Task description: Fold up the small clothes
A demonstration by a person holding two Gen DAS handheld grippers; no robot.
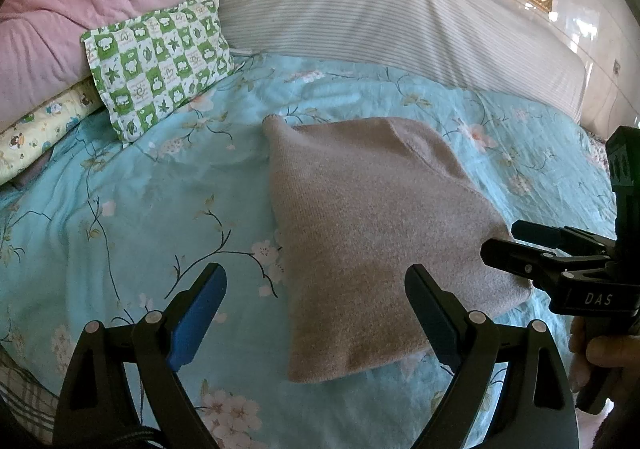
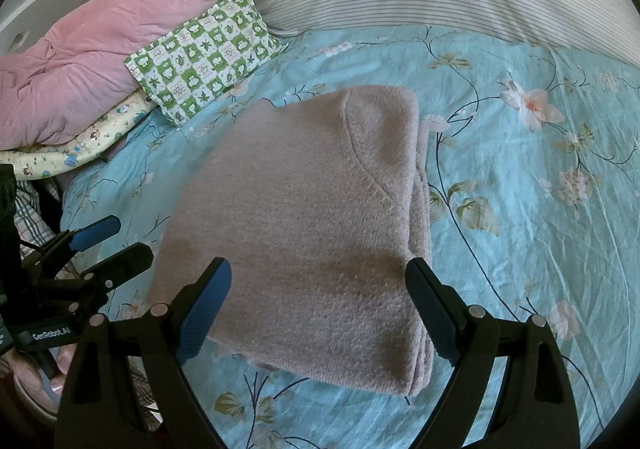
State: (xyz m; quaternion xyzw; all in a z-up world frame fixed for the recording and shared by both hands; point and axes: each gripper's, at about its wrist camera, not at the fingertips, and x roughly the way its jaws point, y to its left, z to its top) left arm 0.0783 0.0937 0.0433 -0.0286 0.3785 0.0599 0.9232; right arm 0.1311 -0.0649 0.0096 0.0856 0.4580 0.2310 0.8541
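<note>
A beige knitted garment point(image 1: 372, 233) lies folded into a compact pile on the light blue floral bedsheet point(image 1: 140, 201); it also shows in the right wrist view point(image 2: 304, 225). My left gripper point(image 1: 316, 313) is open and empty, hovering just above the garment's near left edge. My right gripper point(image 2: 320, 309) is open and empty above the garment's near edge. The right gripper shows at the right of the left wrist view point(image 1: 504, 241). The left gripper shows at the left of the right wrist view point(image 2: 120, 245).
A green and white checkered pillow point(image 1: 160, 61) lies at the back left, beside a pink quilt point(image 1: 72, 9). A striped bolster pillow point(image 1: 380, 9) runs along the headboard. A yellow cartoon-print cloth point(image 2: 92, 145) lies under the quilt.
</note>
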